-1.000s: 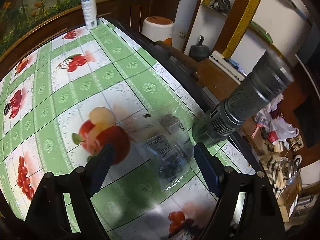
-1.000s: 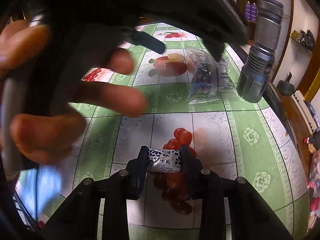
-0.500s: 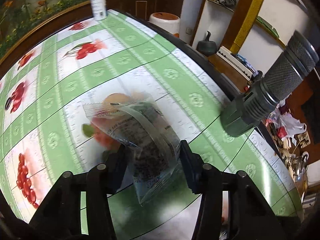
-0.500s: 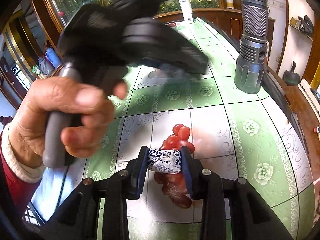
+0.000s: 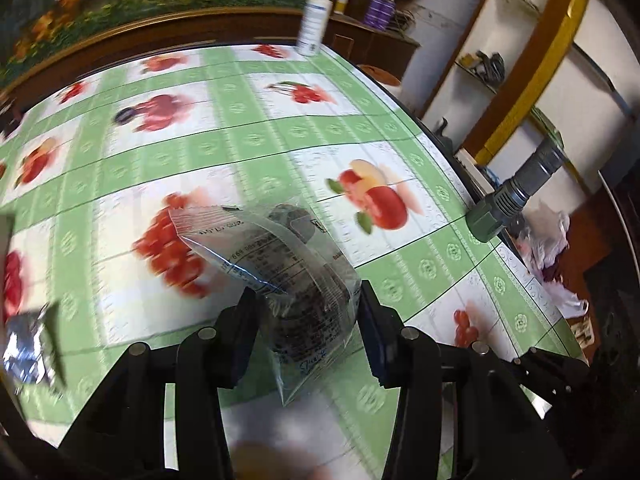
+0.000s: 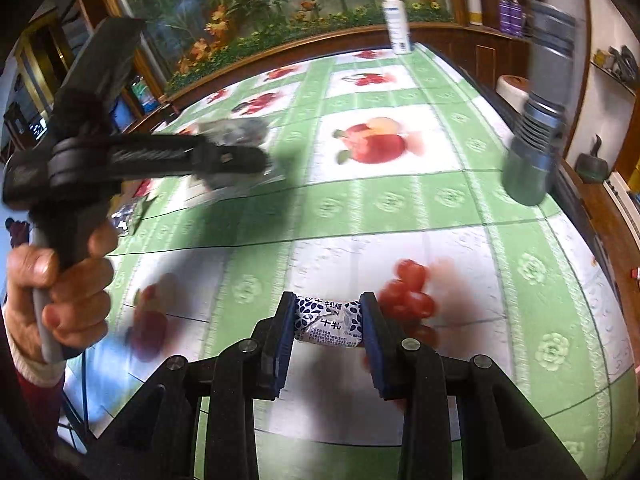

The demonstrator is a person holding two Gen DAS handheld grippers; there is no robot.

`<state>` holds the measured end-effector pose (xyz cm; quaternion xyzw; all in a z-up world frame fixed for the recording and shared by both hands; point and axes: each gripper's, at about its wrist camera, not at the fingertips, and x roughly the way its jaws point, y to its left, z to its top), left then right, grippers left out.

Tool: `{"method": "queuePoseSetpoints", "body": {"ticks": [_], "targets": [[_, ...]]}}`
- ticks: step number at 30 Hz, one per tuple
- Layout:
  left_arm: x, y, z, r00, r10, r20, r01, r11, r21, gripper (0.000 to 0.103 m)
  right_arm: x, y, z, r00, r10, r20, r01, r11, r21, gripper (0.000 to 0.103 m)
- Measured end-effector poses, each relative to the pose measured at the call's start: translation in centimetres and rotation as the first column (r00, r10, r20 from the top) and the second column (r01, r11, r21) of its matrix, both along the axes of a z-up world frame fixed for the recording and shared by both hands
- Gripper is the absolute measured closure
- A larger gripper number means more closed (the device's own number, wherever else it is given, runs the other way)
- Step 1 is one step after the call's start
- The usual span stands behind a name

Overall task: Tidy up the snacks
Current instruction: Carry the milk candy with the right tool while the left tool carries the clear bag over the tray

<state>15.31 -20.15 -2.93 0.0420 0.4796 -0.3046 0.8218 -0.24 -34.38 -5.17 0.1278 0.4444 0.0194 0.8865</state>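
Both grippers loaded above the fruit-print tablecloth (image 5: 280, 128)!

The left gripper (image 5: 308, 312) has its fingers about half apart, clamped on a clear snack bag (image 5: 288, 272) lifted off the cloth. The right gripper (image 6: 326, 324) is squeezed almost shut on a small blue-and-white candy (image 6: 328, 322), held just over the table. More wrappers (image 5: 32, 344) lie at the left edge.

A bag (image 5: 292, 276) sits between my left fingers (image 5: 372, 328), above the table (image 5: 256, 148). A candy (image 6: 328, 322) sits between my right fingers (image 6: 370, 332), nearer the table's front. A torch (image 6: 536, 128) hangs to the right; a bottle (image 6: 396, 20) stands at the far edge, a wrapper (image 5: 28, 344) lies far left
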Motion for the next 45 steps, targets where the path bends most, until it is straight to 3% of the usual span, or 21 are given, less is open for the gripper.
{"method": "queuePoseSetpoints", "body": {"ticks": [10, 18, 23, 33, 45], "targets": [[-1.3, 12.7, 1.4, 0.976, 0.215, 0.030, -0.214, 0.976, -0.033, 0.059, 3.4, 7.3, 1.4, 0.988, 0.153, 0.027, -0.154, 0.987, 0.053, 0.070], [-2.5, 21.2, 2.4, 0.931, 0.357, 0.073, -0.354, 0.934, -0.042, 0.058, 6.4, 15.1, 2.8, 0.956, 0.287, 0.055, -0.291, 0.955, 0.066, 0.070], [-3.0, 25.1, 2.4, 0.886, 0.451, 0.108, -0.452, 0.892, -0.016, 0.058, 8.1, 19.3, 3.7, 0.933, 0.353, 0.076, -0.359, 0.928, 0.095, 0.070], [-3.5, 30.3, 2.8, 0.815, 0.561, 0.145, -0.567, 0.824, 0.005, 0.058, 10.7, 26.5, 5.6, 0.888, 0.447, 0.105, -0.455, 0.887, 0.078, 0.070], [-3.2, 32.3, 2.7, 0.786, 0.601, 0.145, -0.609, 0.793, 0.021, 0.058, 14.0, 31.1, 6.5, 0.856, 0.500, 0.133, -0.513, 0.854, 0.090, 0.070]]}}
